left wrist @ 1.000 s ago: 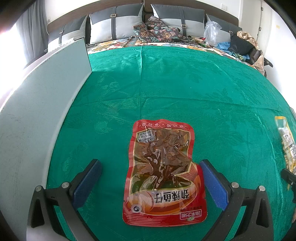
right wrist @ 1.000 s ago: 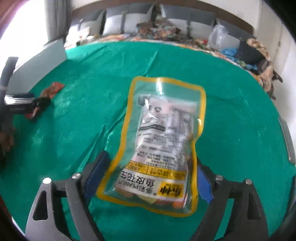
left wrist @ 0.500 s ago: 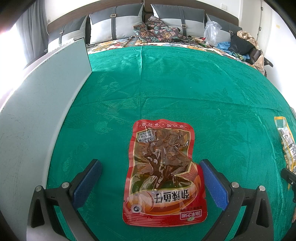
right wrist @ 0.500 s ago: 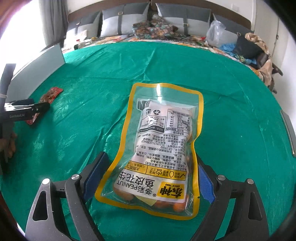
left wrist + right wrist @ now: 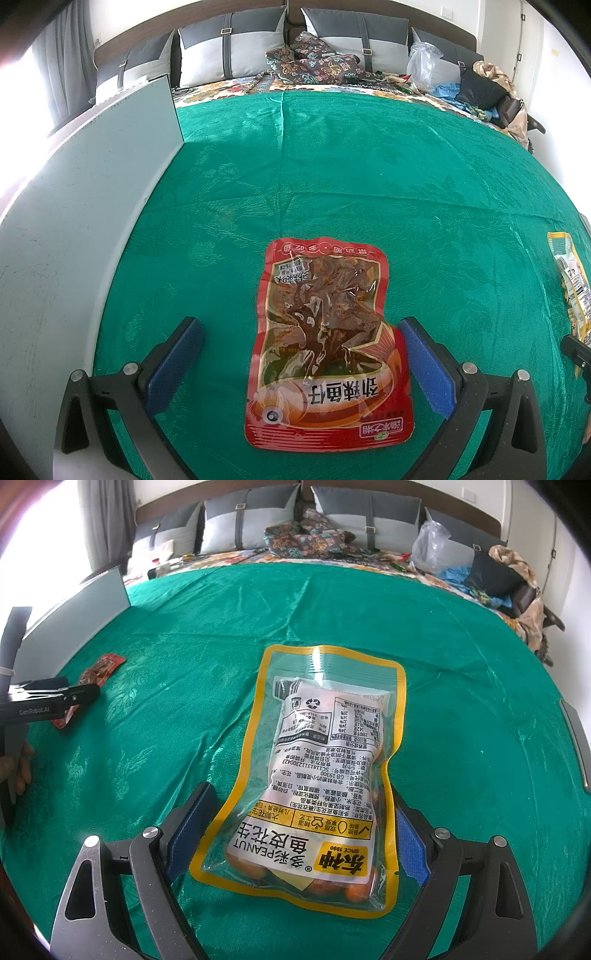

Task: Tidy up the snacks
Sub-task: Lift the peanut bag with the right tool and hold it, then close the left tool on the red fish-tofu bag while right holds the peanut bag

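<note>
right gripper (image 5: 299,830) has levelled since a second ago, fingers wide astride the peanut pouch (image 5: 317,786) on the green cloth (image 5: 461,709); left gripper (image 5: 301,354) unchanged, spread around the red fish packet (image 5: 327,347), gripping nothing.

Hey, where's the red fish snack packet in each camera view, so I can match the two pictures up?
Left wrist view: red fish snack packet lies bottom centre, between the open left gripper fingers.
Right wrist view: same packet is far left, partly behind the left gripper.
Shared landmark: grey panel standing along the cloth's left edge.
</note>
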`<state>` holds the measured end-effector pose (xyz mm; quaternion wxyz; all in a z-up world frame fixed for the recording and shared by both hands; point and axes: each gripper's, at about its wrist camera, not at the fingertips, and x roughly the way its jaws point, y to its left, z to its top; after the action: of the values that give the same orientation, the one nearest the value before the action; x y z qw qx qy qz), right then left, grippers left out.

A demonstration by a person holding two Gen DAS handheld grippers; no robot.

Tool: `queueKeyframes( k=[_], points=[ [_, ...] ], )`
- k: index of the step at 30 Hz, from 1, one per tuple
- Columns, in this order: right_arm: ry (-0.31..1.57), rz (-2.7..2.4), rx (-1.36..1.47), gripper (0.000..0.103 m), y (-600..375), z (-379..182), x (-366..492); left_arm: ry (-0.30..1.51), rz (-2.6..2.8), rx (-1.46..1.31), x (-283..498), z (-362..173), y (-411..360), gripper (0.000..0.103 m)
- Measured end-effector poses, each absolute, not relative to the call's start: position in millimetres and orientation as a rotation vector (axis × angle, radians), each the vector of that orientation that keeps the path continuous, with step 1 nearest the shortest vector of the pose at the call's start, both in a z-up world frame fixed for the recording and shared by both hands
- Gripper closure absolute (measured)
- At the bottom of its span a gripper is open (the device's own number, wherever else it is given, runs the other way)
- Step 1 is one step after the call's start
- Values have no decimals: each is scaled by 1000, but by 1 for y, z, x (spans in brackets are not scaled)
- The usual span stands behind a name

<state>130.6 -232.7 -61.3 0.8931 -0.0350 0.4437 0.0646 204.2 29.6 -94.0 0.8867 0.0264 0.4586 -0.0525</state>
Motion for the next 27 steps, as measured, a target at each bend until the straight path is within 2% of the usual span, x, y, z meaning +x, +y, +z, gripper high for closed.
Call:
queueKeyframes(
  k=[20,25,26,27],
  points=[
    [920,134,-71,12,-233,-61,130,957,-114,58,205,-94,30,0],
    [920,133,-71,12,-233,-61,130,1066,-129,78,221,-92,29,0],
    [920,133,-71,12,-233,-61,130,1105,-147,90,228,-90,29,1],
    [920,133,-71,12,-233,-62,131,1122,-163,100,232,-89,28,13]
  ],
)
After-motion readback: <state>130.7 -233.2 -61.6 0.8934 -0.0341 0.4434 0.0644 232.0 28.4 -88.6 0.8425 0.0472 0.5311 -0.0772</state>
